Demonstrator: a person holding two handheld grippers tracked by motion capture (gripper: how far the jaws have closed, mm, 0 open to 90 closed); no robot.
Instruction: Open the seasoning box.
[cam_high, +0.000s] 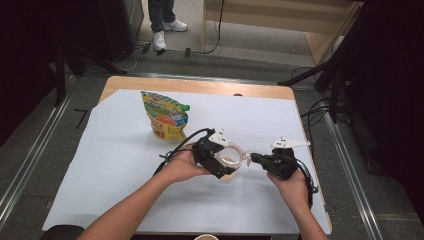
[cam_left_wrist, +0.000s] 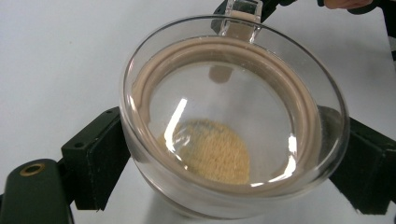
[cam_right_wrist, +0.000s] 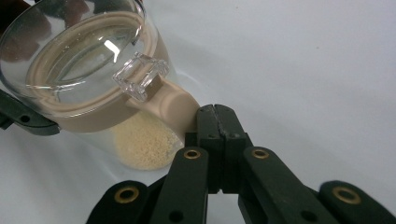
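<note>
My left tongs (cam_left_wrist: 224, 158) clamp the jar (cam_left_wrist: 233, 126); right tongs (cam_right_wrist: 215, 114), closed, touch its lid latch (cam_right_wrist: 140, 74), not yet opened.

My right claw (cam_right_wrist: 215, 112) has its jaws pressed together, tips at the beige tab of a clear lidded jar (cam_right_wrist: 88, 74). I see the jar tilted on the white surface (cam_right_wrist: 303, 60), yellow grains (cam_right_wrist: 142, 147) at its bottom.

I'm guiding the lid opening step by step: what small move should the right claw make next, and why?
Probably lift the beige tab upward. The left claw clamps the jar, and the right claw, shut, sits at that tab under the clear latch; lid still seated.
</note>
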